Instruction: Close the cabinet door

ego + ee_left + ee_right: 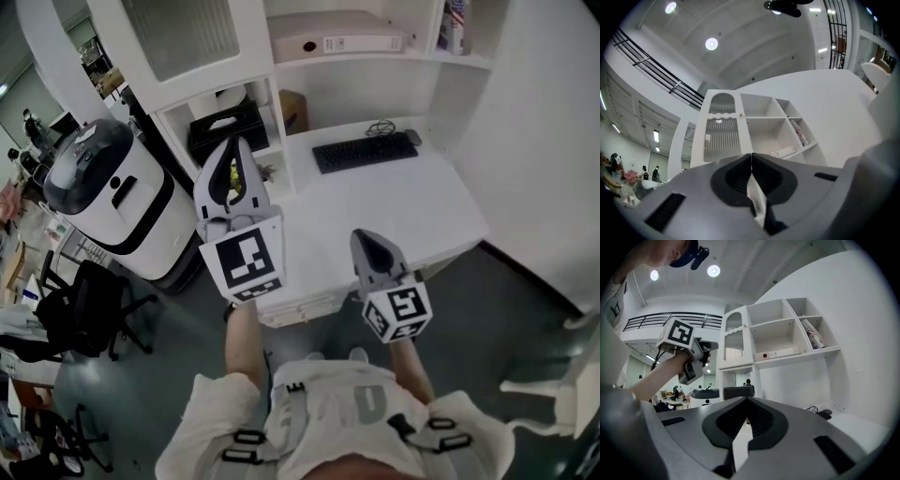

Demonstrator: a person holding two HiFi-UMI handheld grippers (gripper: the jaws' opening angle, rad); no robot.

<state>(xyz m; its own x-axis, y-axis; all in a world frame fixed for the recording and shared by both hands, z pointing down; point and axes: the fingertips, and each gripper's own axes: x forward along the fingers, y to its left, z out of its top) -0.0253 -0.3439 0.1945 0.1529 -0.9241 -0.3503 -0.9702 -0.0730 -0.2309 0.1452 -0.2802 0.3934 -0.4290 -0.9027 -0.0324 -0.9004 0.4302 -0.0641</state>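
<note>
Tongs (pixel 238 145) (pixel 368 242): 2; cabinet door (pixel 187 37): 1

The white desk (pixel 403 211) carries a black keyboard (pixel 365 152) on its far side, and a mouse (pixel 413 138) just right of it.
</note>
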